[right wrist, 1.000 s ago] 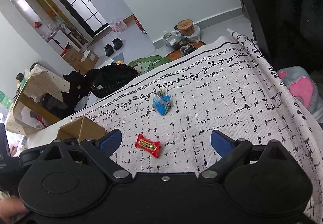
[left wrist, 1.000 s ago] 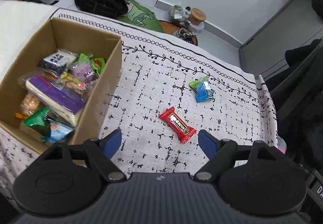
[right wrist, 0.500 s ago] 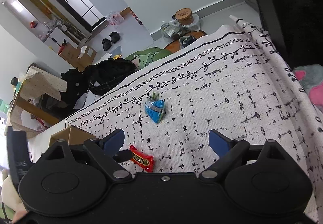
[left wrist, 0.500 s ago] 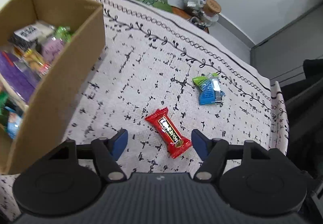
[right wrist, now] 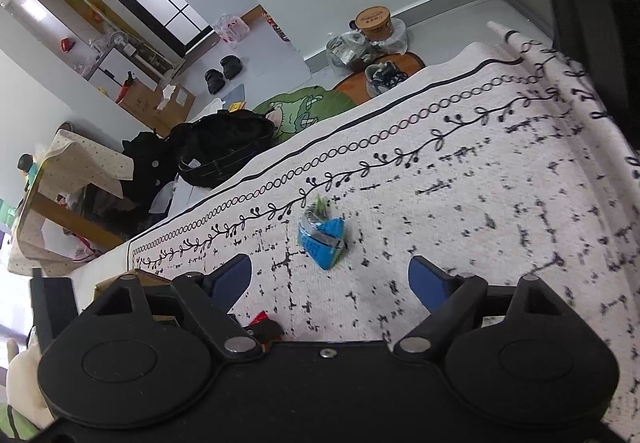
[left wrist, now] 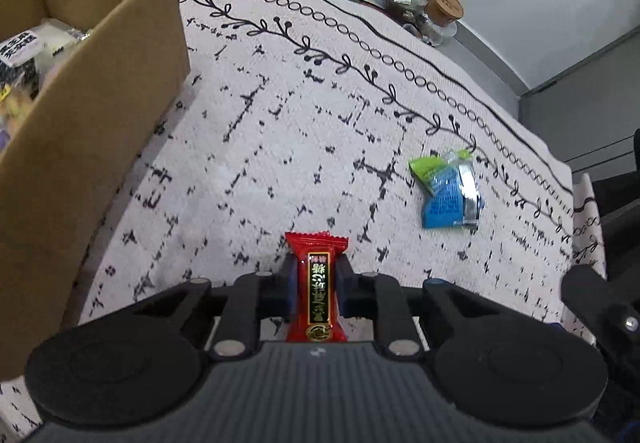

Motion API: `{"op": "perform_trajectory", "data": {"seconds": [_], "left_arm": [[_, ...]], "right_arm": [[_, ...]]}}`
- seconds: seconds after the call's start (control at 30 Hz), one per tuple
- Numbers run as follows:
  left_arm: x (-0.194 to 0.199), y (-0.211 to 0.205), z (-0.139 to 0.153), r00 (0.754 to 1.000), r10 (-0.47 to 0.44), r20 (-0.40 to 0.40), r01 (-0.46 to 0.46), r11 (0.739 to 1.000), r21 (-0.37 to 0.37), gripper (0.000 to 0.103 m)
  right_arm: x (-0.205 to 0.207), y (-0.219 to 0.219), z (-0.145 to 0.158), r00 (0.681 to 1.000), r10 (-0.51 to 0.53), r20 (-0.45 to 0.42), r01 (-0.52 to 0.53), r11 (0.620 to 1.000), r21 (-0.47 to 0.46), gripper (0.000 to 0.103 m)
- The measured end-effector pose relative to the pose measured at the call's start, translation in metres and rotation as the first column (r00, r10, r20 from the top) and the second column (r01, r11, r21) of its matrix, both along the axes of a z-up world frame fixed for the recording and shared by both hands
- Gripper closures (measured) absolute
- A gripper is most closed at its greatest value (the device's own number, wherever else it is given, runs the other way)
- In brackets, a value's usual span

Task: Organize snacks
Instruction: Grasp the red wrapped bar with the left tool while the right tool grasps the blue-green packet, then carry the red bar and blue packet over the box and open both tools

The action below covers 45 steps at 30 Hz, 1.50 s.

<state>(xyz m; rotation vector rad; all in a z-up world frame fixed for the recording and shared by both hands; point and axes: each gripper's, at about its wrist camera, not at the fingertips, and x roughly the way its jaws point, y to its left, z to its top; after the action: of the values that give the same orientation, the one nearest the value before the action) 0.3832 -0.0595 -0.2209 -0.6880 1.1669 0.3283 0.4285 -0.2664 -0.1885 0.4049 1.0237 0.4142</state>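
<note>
Left wrist view aimed steeply down, close over the patterned cloth [left wrist: 280, 131], right wrist view angled shallower toward twelve o'clock, blue-green packet [left wrist: 450, 191] [right wrist: 322, 239] shared by both

Little is reading clearly. The red candy [left wrist: 317, 283] is carrying a black, gold-edged label with a column of gold Chinese characters and a round gold emblem below it; one character looks like 糖, the others are too small to make out. A white packet [left wrist: 20, 47] in the box [left wrist: 100, 123] is showing bold black Chinese characters, cut off by the frame edge and not readable. The blue packet [left wrist: 450, 195] is bearing fine print on its blue face, too small to read. In the right wrist view, the tub [right wrist: 373, 19] on the floor is showing print on its lid, blurred beyond reading.
</note>
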Motion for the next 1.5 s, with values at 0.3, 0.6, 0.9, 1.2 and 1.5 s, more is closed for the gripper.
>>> {"op": "perform_trajectory", "data": {"seconds": [0.3, 0.6, 0.9, 1.2, 1.5], "left_arm": [[0.008, 0.031, 0.010, 1.000, 0.006, 0.000, -0.006, 0.999, 0.048, 0.085], [0.019, 0.043, 0.027, 1.000, -0.010, 0.012, 0.009, 0.998, 0.069, 0.085], [0.022, 0.054, 0.041, 0.999, -0.004, 0.033, 0.001, 0.997, 0.076, 0.085], [0.005, 0.058, 0.059, 0.997, -0.014, 0.069, 0.011, 0.999, 0.045, 0.085], [-0.017, 0.060, 0.078, 0.994, -0.024, 0.105, 0.022, 1.000, 0.021, 0.085]], "right_arm": [[0.019, 0.022, -0.012, 1.000, 0.008, -0.020, -0.008, 1.000, -0.001, 0.023], [0.038, 0.044, -0.026, 0.998, 0.026, -0.065, -0.029, 0.999, -0.040, 0.028], [0.033, 0.044, -0.026, 0.993, 0.059, -0.098, -0.067, 0.995, -0.078, 0.089], [-0.005, 0.029, 0.003, 0.998, 0.020, -0.065, -0.024, 0.997, -0.068, 0.092], [-0.038, 0.043, 0.040, 1.000, -0.015, 0.014, 0.016, 0.996, -0.093, 0.092]]}}
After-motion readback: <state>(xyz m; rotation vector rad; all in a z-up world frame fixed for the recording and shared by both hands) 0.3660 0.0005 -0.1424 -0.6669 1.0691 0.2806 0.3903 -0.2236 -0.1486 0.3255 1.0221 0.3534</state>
